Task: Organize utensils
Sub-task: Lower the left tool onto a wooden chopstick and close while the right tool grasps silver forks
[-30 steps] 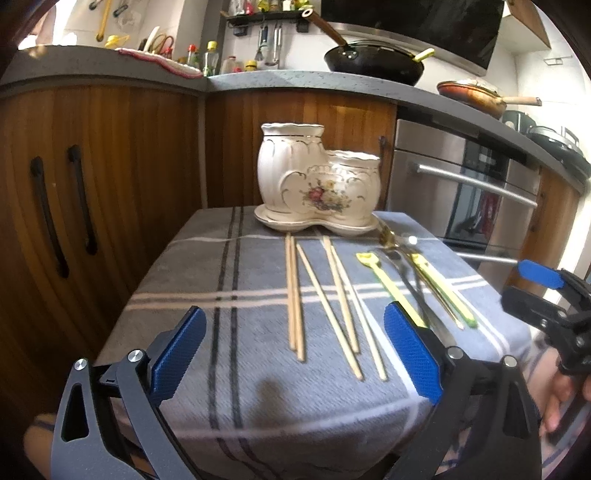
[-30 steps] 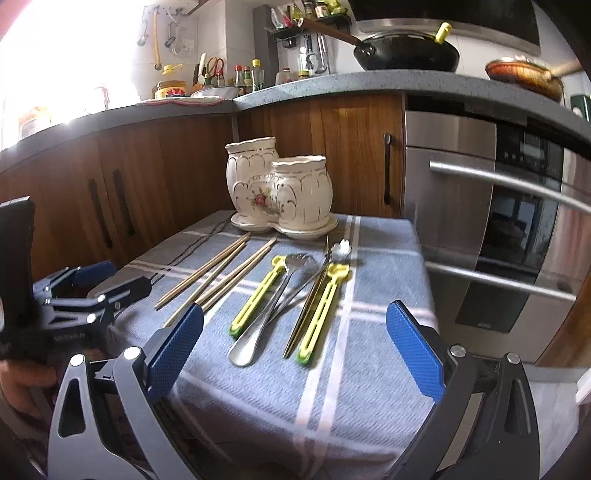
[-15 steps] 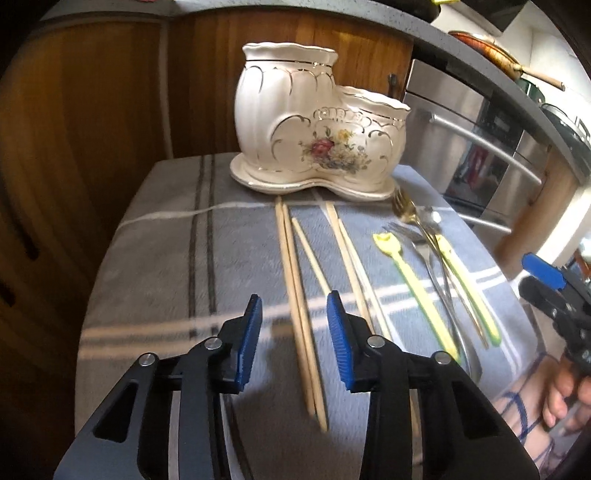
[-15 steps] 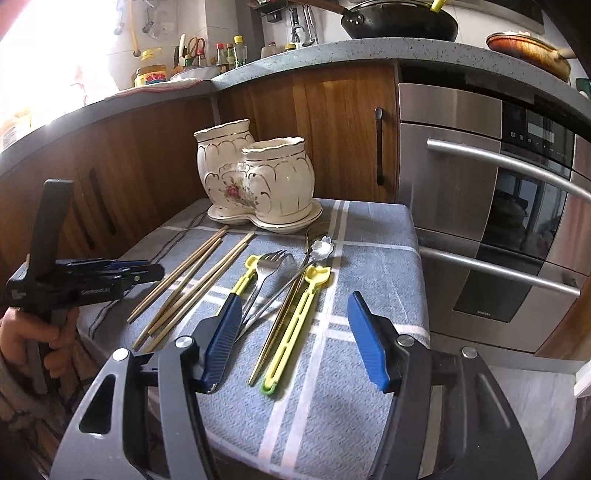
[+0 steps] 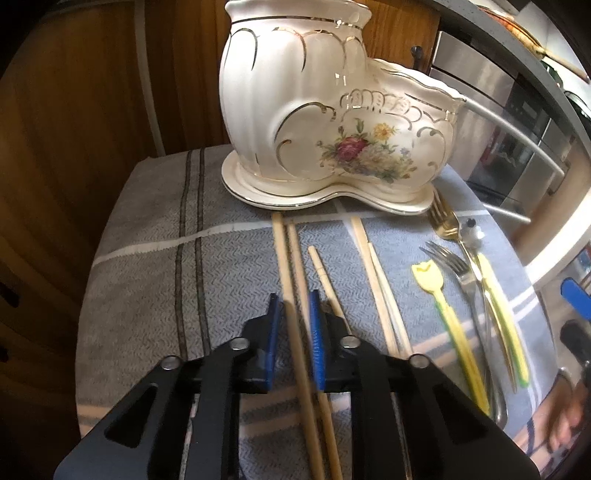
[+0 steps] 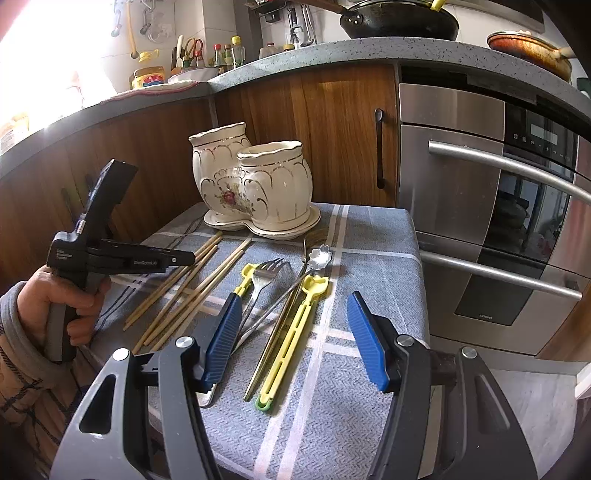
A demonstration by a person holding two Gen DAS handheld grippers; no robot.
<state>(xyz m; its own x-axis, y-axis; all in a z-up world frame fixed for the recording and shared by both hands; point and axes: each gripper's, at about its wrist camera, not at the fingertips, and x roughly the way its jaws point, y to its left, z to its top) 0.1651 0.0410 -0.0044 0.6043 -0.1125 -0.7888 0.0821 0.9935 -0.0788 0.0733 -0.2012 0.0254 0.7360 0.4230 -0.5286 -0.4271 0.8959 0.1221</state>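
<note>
A cream ceramic two-pot utensil holder (image 5: 332, 122) with a flower print stands at the back of a small table under a grey striped cloth (image 5: 155, 258); it also shows in the right wrist view (image 6: 258, 188). Several wooden chopsticks (image 5: 286, 258) lie in front of it. My left gripper (image 5: 294, 302) has its jaws nearly closed around a pair of chopsticks low over the cloth; whether the pads touch them is unclear. It appears from the side in the right wrist view (image 6: 184, 258). My right gripper (image 6: 295, 321) is open above yellow-handled utensils (image 6: 291, 332) and metal forks (image 6: 266, 273).
Yellow-handled utensils (image 5: 454, 325), forks (image 5: 447, 258) and a spoon lie on the right of the cloth. Wooden cabinets (image 6: 332, 122) and a steel oven (image 6: 480, 206) stand behind the table. Pans sit on the counter (image 6: 402, 18).
My left gripper has moved forward and down to the chopsticks and its jaws have narrowed around a pair. My right gripper has moved forward over the yellow utensils and narrowed somewhat.
</note>
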